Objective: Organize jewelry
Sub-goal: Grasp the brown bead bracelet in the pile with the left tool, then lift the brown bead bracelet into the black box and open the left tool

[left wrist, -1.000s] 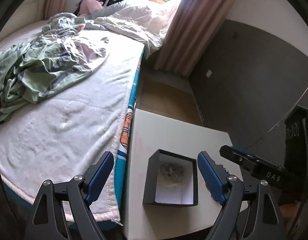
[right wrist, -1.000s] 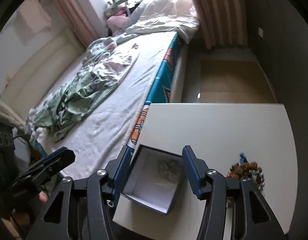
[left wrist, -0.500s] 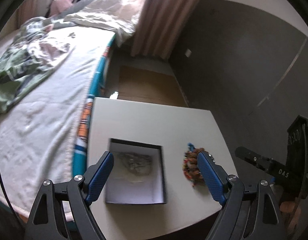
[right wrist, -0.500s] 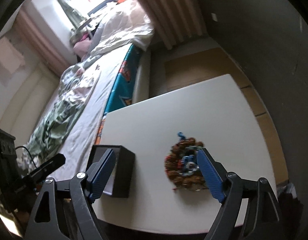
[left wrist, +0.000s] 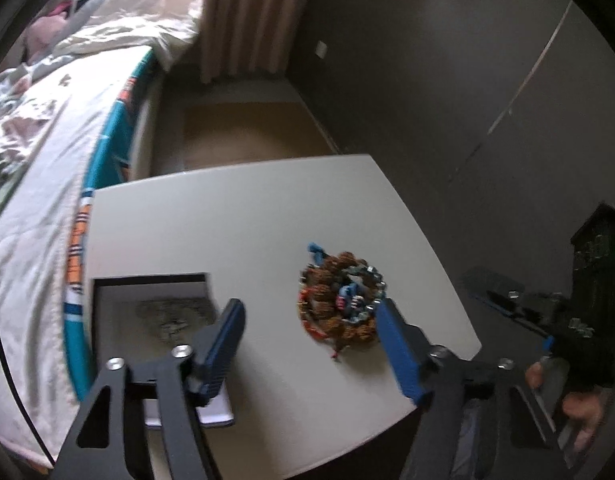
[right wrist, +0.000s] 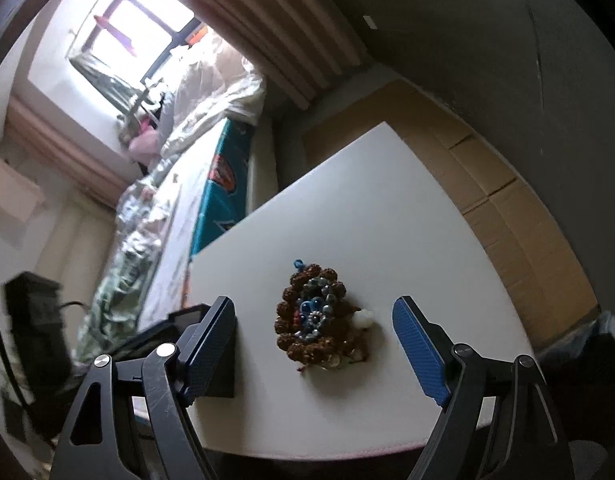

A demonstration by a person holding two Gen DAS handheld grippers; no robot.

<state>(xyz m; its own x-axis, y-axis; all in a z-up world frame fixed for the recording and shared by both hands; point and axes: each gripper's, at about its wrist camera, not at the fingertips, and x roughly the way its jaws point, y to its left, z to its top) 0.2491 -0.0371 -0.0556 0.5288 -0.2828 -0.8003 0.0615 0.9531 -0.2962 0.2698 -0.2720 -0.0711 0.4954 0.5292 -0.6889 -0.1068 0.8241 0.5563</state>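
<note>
Lying coiled on the white table [right wrist: 407, 216], the pile of beaded bracelets [right wrist: 317, 318] sits almost dead centre ahead of the right claw [right wrist: 313, 344], framed between its two blue fingers — both spread wide, gripping nothing. The pile's longer side runs away from that claw, so the fingers already straddle its narrow width. The left claw [left wrist: 309, 338] is also wide apart and empty; from it the bracelets [left wrist: 341, 302] lie off to the right, close against its right finger, while the open black box [left wrist: 153, 312] sits behind its left finger. The right claw looks better lined up — a straight push forward and down should bracket the pile.
</note>
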